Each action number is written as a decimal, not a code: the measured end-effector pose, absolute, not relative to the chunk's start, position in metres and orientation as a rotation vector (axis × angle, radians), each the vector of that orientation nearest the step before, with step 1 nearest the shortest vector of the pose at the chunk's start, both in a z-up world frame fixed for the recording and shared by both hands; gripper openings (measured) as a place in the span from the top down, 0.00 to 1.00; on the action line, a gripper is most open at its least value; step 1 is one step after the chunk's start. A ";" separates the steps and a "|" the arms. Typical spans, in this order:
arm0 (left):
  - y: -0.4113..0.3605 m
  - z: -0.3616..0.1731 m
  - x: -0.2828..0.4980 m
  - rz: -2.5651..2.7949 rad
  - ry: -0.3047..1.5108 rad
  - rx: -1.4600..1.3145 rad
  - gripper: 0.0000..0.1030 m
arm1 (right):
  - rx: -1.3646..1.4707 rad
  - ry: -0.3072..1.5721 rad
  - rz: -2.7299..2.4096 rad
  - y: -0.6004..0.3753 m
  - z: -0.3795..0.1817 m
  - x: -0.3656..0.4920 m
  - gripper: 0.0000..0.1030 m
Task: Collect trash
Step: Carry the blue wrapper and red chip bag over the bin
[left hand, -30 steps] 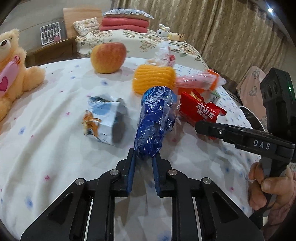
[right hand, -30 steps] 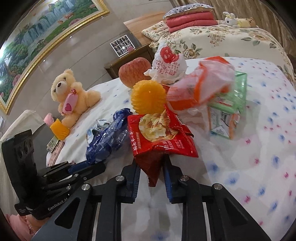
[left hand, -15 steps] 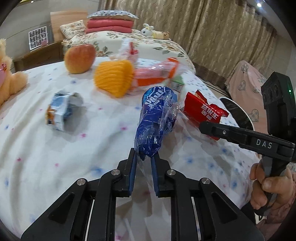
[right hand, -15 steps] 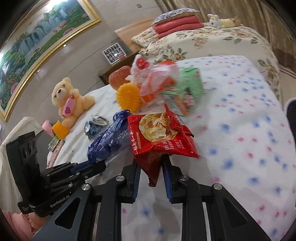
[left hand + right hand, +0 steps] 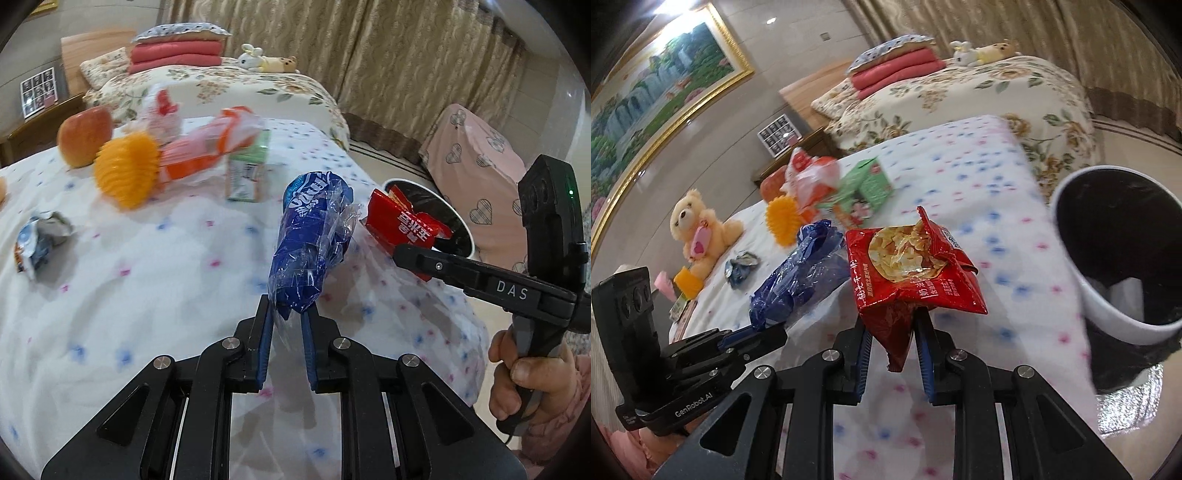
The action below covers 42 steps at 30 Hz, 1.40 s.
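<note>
At the right edge of the right wrist view stands a white bin (image 5: pixel 1071 236) with a dark liner; inside, low at its lit side, something pale shows, too dim to identify. In the left wrist view the same bin (image 5: pixel 456 218) appears right of centre beyond the bed's (image 5: pixel 147 295) edge, partly covered by the red bag (image 5: pixel 402 225). The left gripper (image 5: pixel 287 325) has its jaws narrow, pinching the lower end of a blue wrapper (image 5: pixel 310 243) that rises to the frame's middle. The right gripper (image 5: pixel 893 347) has its jaws narrow too, clamped on the bottom of the red bag (image 5: pixel 916 273), just left of the bin. On the bed, upper left, lie an apple (image 5: pixel 85 136), a yellow ball (image 5: pixel 127 170), an orange packet (image 5: pixel 210 147), a green carton (image 5: pixel 247 173) and, at the left edge, a crumpled wrapper (image 5: pixel 37 240).
</note>
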State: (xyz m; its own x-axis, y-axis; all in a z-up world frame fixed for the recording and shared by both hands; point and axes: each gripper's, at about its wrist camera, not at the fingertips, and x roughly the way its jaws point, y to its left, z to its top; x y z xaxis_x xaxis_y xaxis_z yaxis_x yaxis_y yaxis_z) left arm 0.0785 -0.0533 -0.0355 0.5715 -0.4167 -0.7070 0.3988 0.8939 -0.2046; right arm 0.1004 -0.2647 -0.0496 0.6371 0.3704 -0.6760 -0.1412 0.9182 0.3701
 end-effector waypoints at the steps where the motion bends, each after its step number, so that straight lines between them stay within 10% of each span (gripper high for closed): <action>1: -0.057 -0.035 0.079 -0.483 0.838 -0.022 0.86 | 0.300 0.828 0.286 -0.270 -0.049 0.099 0.78; 42: -0.204 -0.024 0.107 -0.660 0.840 0.128 0.86 | 0.414 0.753 0.068 -0.395 -0.043 0.082 0.78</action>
